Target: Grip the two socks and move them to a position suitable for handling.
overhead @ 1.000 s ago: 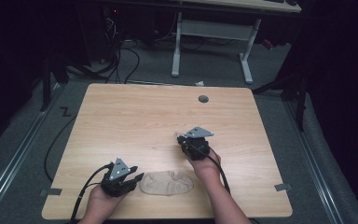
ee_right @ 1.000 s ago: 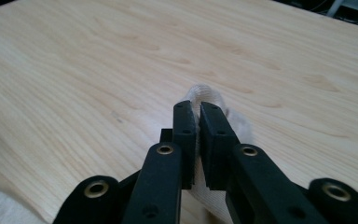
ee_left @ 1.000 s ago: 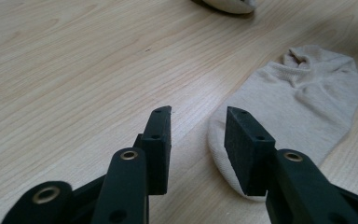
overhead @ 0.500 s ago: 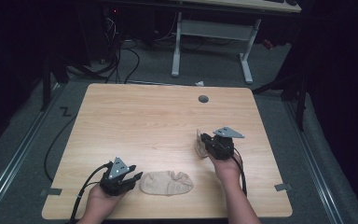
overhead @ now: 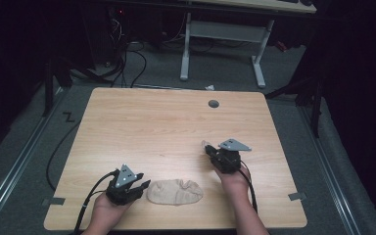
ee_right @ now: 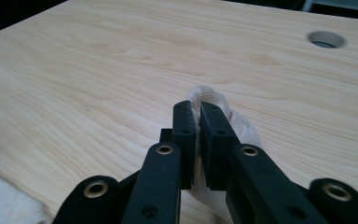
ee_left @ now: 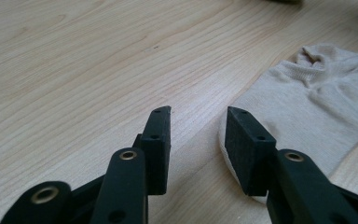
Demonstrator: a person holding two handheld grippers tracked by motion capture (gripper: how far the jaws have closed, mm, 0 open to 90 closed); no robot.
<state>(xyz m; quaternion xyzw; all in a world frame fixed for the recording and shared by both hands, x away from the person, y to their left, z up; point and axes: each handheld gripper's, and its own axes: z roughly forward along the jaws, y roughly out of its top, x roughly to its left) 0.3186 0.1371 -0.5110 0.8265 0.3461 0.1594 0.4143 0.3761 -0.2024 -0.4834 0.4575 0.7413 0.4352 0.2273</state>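
A: Right gripper is clenched on a bunched cream fabric sock, probably lifted off the pale wooden table.

B: Left gripper hangs released beside the flat beige sock at the near edge. Pairing is left.

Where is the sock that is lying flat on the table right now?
In the high view the flat sock lies near the table's front edge, just right of the open left gripper; the left gripper view shows it beside one jaw.

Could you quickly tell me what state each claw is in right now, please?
Left claw: open, holding nothing, one jaw beside the flat sock.
Right claw: closed on the second sock.
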